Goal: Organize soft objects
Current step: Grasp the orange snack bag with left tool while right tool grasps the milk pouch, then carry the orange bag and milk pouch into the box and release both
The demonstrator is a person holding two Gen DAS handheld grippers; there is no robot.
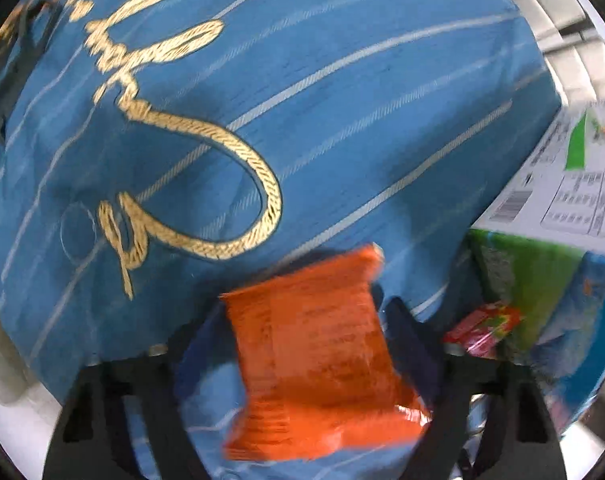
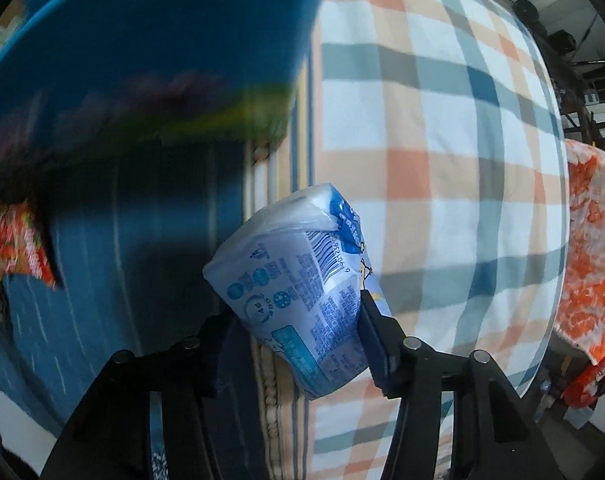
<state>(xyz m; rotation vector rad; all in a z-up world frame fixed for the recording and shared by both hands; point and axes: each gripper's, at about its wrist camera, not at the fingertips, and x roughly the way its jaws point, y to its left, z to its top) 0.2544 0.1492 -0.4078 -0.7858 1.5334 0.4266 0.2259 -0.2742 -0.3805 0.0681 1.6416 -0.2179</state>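
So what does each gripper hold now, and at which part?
The left gripper holds an orange snack packet across its middle. The right gripper holds a pale blue tissue pack by its two sides near the lower end.

— What colours do you have by your left gripper?
— An orange packet (image 1: 318, 360) on a blue cloth (image 1: 342, 120) with pale stripes and gold embroidered script; beside it a green-and-white box (image 1: 562, 184).
— And by your right?
— A pale blue-and-white tissue pack (image 2: 302, 292), before a white blanket (image 2: 442, 160) checked orange, peach and grey-blue.
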